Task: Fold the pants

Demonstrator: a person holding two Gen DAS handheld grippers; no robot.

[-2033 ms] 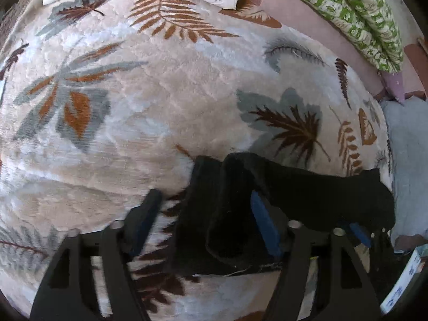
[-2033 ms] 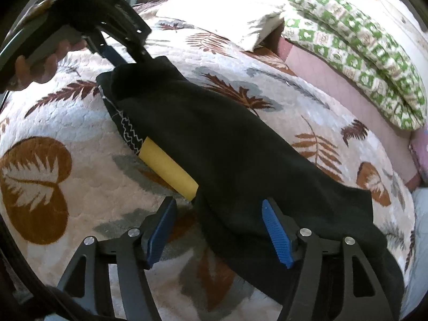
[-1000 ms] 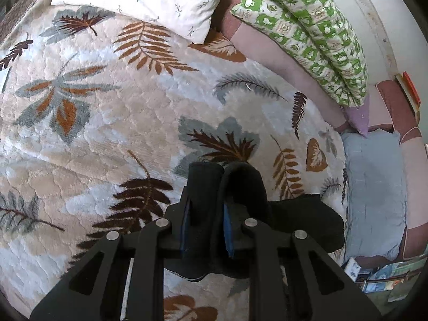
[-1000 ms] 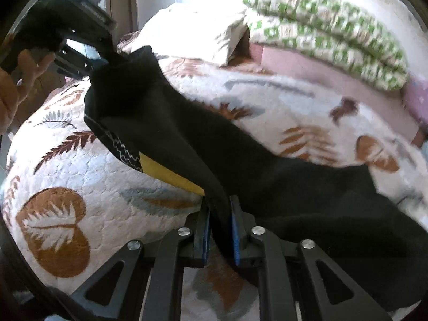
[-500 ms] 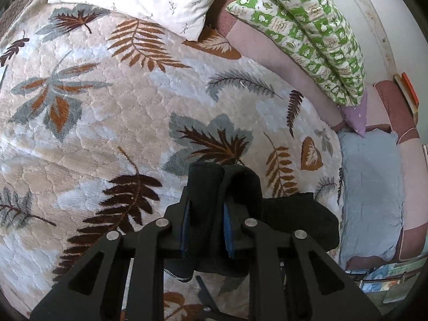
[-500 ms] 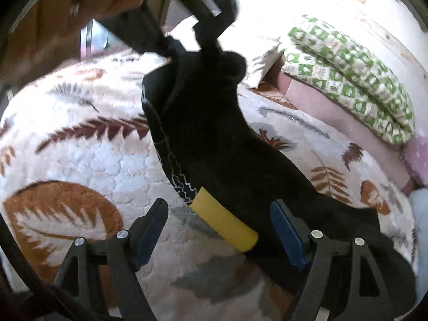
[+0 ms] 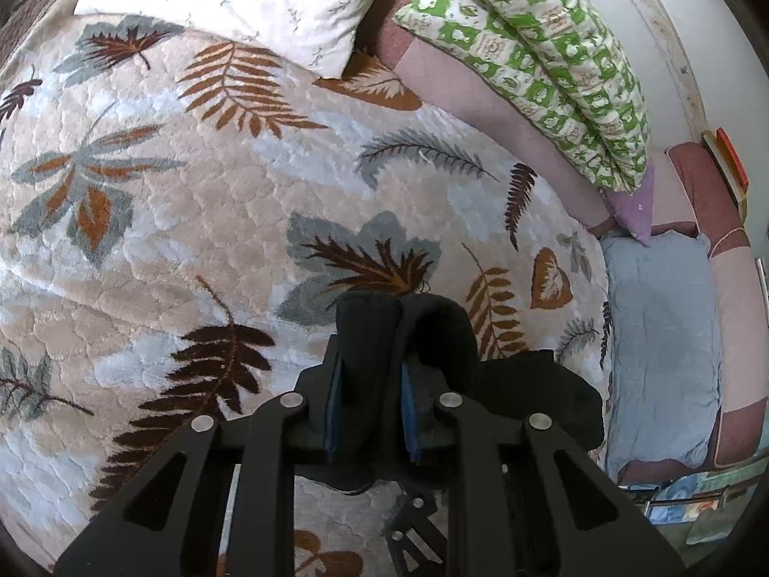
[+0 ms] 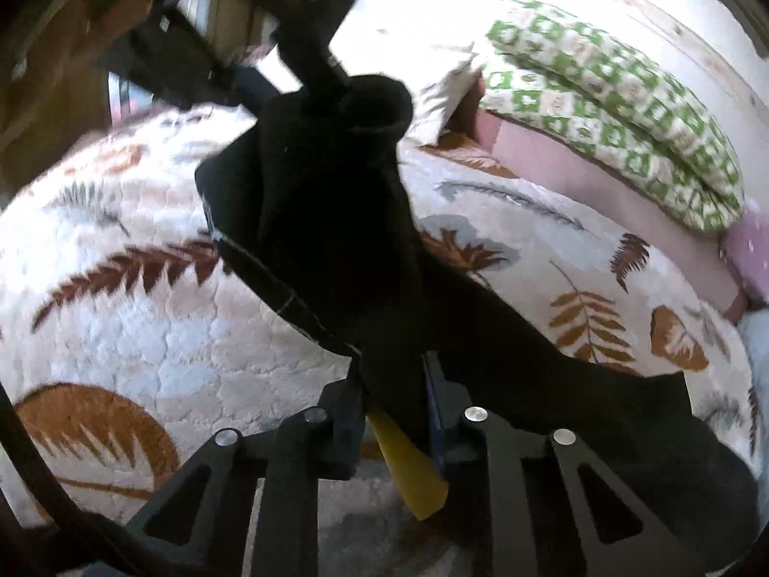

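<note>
1. Pinching a thick fold of the black pants (image 7: 370,351), the left gripper (image 7: 369,413) has its blue pads pressed in on the cloth from both sides; the bunched fabric bulges up past the fingertips.
2. Nearest in the right wrist view, the right gripper (image 8: 394,413) is likewise closed on the pants (image 8: 336,221) — dark cloth fills the narrow gap between its fingers, and a yellow band (image 8: 408,471) of the garment hangs out just below the pinch.
3. From that grip the pants rise in a dark sheet to the left gripper (image 8: 307,72), which holds the other end higher up, blurred, against the bright window side.
4. The rest of the garment trails off to the right and lies on the bed's leaf-print blanket (image 8: 120,336), toward the bed's right edge.
5. Under the left gripper the same blanket (image 7: 168,221) spreads out, with brown and grey fern patterns — another lobe of black cloth sits on it just right of the fingers.
6. At the far edge of the bed lie a white pillow (image 7: 250,5) and, beside it, a rolled green-and-white quilt (image 7: 543,62) along a pink headboard cushion.
7. Past the bed's right edge sits a pale blue cushion (image 7: 658,346).
</note>
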